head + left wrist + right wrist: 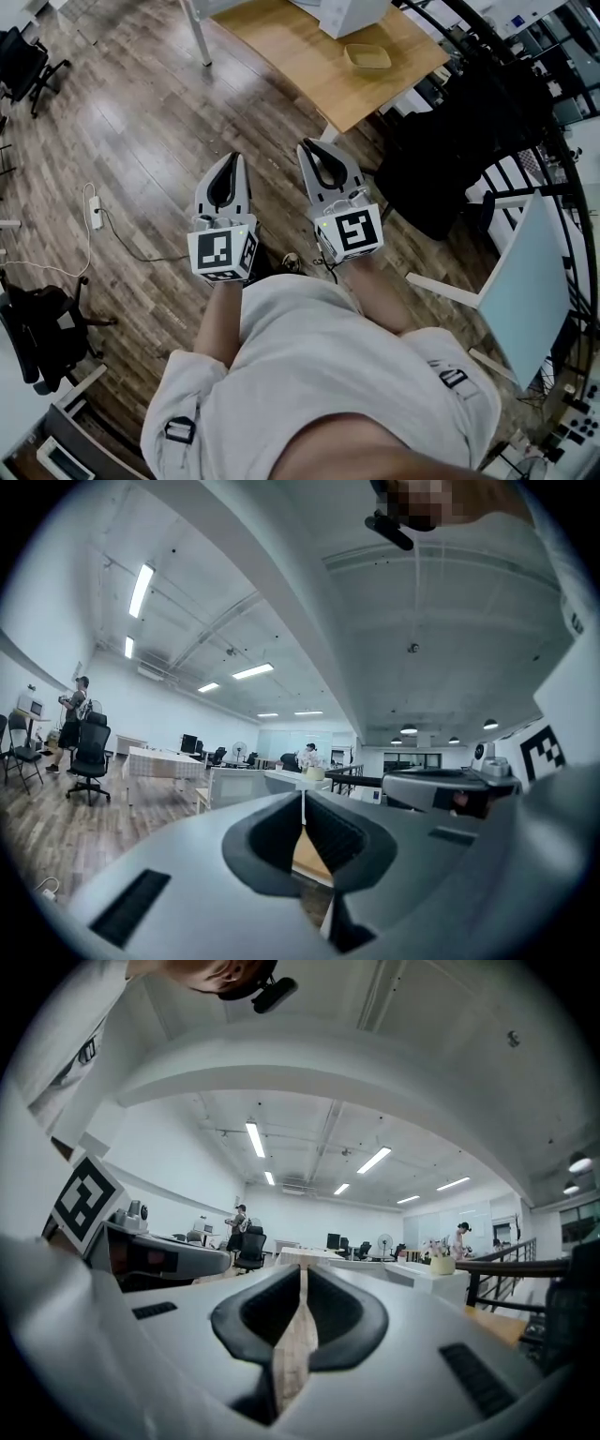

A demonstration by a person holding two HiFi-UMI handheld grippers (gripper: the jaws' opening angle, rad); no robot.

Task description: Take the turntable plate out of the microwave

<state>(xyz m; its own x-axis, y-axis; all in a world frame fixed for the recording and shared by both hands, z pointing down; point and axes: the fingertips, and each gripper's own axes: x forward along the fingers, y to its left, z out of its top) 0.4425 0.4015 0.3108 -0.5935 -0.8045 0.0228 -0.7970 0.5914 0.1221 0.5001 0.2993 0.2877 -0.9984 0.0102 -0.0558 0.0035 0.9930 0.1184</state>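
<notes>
holding the left gripper (pixel 230 169) and right gripper (pixel 314 152) shut and empty, i judge the white box (pixel 354 14) on the wooden table (pixel 309 66) ahead, possibly the microwave, lies nearer my right.

Head view. A dark brown wood-plank floor (pixel 150 122) fills the field. At 12 o'clock stands a light wooden rectangular table (pixel 300 52) on white metal legs. Directly on its top lie a shallow tan rectangular tray (pixel 367 58), near the 1 o'clock corner, and, just beyond it, a white box (pixel 352 14) cut off by the upper edge. On the floor at 9 o'clock lies a white power strip (pixel 95 212), with a thin cable (pixel 131 246) trailing toward 6 o'clock. Black wheeled office chairs rest on the floor at 10 o'clock (pixel 28 58) and at 8 o'clock (pixel 47 328). At 4 o'clock stands a pale blue-topped table (pixel 525 281) with white legs.
</notes>
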